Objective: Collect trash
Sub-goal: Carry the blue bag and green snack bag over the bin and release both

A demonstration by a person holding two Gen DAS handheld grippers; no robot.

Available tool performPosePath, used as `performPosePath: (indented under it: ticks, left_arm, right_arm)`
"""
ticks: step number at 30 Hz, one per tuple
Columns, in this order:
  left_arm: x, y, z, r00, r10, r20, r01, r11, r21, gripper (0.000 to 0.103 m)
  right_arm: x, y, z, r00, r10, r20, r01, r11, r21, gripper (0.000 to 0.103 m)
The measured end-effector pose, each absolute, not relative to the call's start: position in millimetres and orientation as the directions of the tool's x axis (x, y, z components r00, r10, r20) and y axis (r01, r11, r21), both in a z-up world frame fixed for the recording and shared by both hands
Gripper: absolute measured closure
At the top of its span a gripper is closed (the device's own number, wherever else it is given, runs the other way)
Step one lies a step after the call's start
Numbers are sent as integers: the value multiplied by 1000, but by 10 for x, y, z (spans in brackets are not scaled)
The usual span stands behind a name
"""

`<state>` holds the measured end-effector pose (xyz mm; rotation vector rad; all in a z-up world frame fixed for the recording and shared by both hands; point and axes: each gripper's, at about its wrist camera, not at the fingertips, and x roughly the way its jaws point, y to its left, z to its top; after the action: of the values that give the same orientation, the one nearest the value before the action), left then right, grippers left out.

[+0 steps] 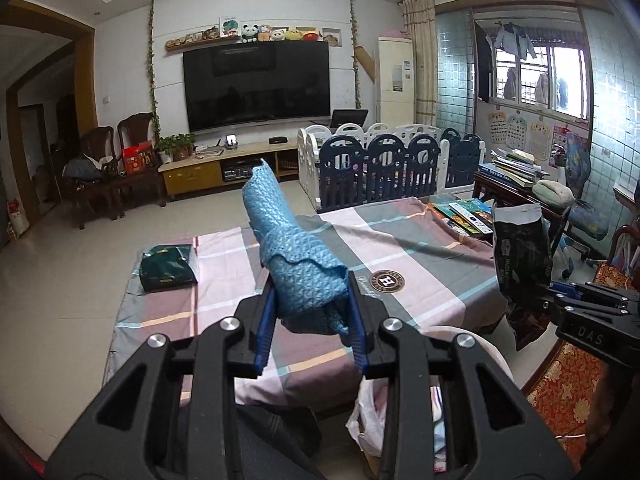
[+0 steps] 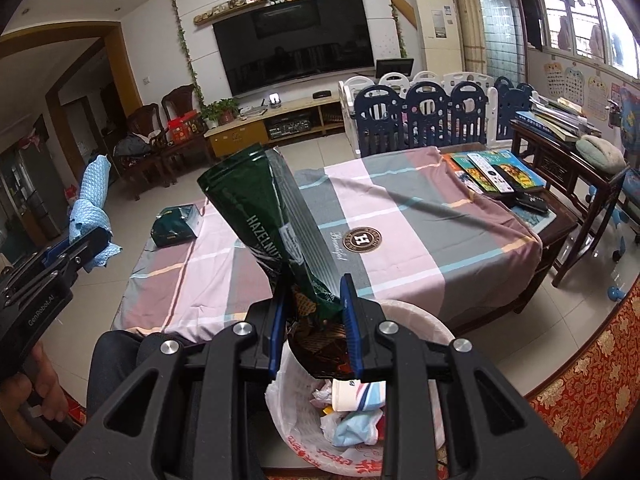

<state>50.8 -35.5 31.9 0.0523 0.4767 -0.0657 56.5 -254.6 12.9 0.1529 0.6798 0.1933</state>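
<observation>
My left gripper (image 1: pixel 311 312) is shut on a rolled blue cloth (image 1: pixel 292 252) and holds it up above the near edge of the table (image 1: pixel 420 256). The cloth also shows in the right wrist view (image 2: pixel 90 208). My right gripper (image 2: pixel 316 320) is shut on a dark green hazelnut snack bag (image 2: pixel 256 208), held directly above a white bin with a plastic liner (image 2: pixel 416 320) that holds crumpled trash. The bag also shows in the left wrist view (image 1: pixel 520 248). A green tissue pack (image 1: pixel 168 268) lies on the table's left side.
The table has a pink and grey checked cloth, with books and remotes (image 2: pixel 492 172) at its far right. A side table (image 2: pixel 560 152) with stacked books stands right. A playpen fence (image 1: pixel 384 168), TV stand (image 1: pixel 224 164) and chairs (image 1: pixel 104 168) lie beyond.
</observation>
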Motion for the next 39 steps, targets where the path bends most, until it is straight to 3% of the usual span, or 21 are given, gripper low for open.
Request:
performPosePath:
  ticks: [7,18,32,35,39]
  left_arm:
    - [501,-568,35,844,-89,-528,126,991,35,71]
    - [528,-462,-52,834,-86,-546,113,994,16,70]
    - [642,-435,-147,790,-153,-594,153,987,-51,70]
    - [690,-471,-226,751,-218,-623,205,974,-94,70]
    - [775,-652,-372,687,-298,-662,294,948,-122,70]
  right_arm:
    - [587,-2645,-60,733,228,-641,-102,968,228,76]
    - [635,-2542,-313,673,212,-708,-90,974,206,76]
    - [876,-2801,-1196,483,154,-862,63,976,210,76]
    - [892,-2828,-1277,449,135,-883,83,978,192,66]
    - [864,-3011,-1222,457,145,-877,155,958,239,38]
